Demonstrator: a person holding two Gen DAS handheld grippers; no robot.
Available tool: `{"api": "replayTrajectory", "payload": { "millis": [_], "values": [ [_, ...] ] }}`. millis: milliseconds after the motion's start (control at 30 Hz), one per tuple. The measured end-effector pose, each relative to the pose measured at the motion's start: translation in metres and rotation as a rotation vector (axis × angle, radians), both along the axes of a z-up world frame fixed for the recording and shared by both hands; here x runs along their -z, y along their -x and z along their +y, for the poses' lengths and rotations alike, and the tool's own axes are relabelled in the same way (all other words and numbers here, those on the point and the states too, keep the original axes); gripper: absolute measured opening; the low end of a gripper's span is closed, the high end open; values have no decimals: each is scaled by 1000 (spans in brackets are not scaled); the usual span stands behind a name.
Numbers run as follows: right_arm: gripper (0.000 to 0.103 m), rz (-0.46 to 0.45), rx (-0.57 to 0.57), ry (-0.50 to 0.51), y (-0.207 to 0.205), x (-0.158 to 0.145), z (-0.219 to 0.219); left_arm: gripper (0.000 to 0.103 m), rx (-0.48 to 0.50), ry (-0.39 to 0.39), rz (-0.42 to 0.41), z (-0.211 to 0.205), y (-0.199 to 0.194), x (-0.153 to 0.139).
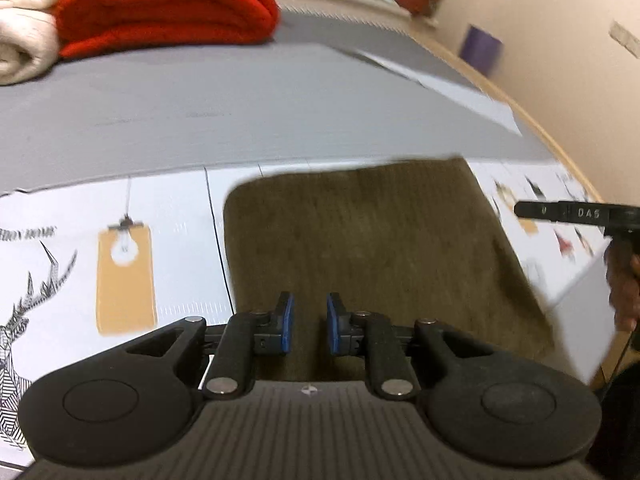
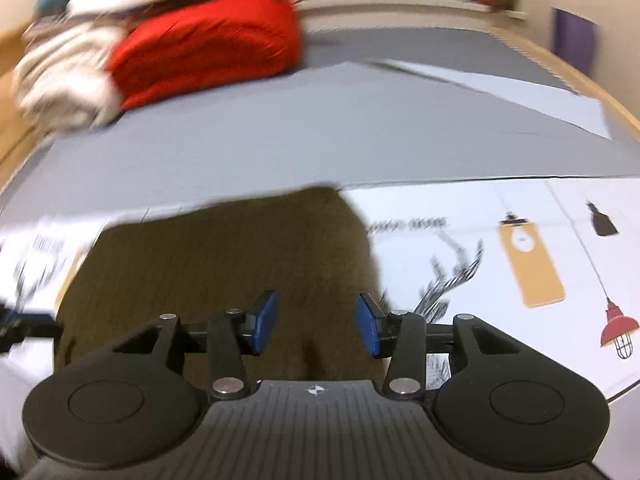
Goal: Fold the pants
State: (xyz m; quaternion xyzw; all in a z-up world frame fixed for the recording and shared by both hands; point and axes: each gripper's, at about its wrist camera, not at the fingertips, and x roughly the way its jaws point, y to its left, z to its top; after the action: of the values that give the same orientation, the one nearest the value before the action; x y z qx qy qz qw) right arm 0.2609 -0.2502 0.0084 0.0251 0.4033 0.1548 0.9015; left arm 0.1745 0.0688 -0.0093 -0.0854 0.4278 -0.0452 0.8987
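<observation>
The olive-brown pants (image 1: 360,240) lie flat as a folded rectangle on a white printed sheet (image 1: 80,240). My left gripper (image 1: 310,308) hovers over their near edge, its blue pads a narrow gap apart with nothing pinched between them. In the right wrist view the same pants (image 2: 224,256) fill the lower left, and my right gripper (image 2: 316,308) stands open over their right part, pads wide and empty. A finger of the right gripper (image 1: 560,213) and a person's hand (image 1: 622,280) show at the right edge of the left wrist view.
Behind the sheet stretches a grey mat (image 1: 240,100). A folded red blanket (image 1: 168,4) and cream blankets (image 1: 24,40) are piled at its far left. A white paper (image 1: 460,96) lies at the far right near the wooden edge (image 1: 560,152).
</observation>
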Motion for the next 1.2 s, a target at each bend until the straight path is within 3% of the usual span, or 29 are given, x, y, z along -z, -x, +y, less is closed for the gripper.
{"api": "replayTrajectory", "payload": {
  "millis": [133,300,467,733,900,933,1067,1200],
  "values": [
    [46,6,60,-34,-28,8,9,19,-49,-12,0,-4,-14,4],
    [46,13,65,69,-50,28,35,19,-61,-87,146,-3,-29,32],
    [54,69,97,90,-70,47,40,19,-51,-85,142,0,-28,35],
    [57,94,116,62,-77,48,34,21,-75,-89,128,-6,-22,28],
    [64,87,146,60,-55,36,28,55,-72,-111,61,-24,-8,17],
    [64,88,150,60,-48,32,27,58,-66,-134,33,-30,-3,13],
    [64,59,137,46,-13,8,19,87,-64,-209,-144,-54,30,-20],
    [74,-12,118,2,43,-26,7,91,-59,-239,-269,-77,71,-54]
  ]
}}
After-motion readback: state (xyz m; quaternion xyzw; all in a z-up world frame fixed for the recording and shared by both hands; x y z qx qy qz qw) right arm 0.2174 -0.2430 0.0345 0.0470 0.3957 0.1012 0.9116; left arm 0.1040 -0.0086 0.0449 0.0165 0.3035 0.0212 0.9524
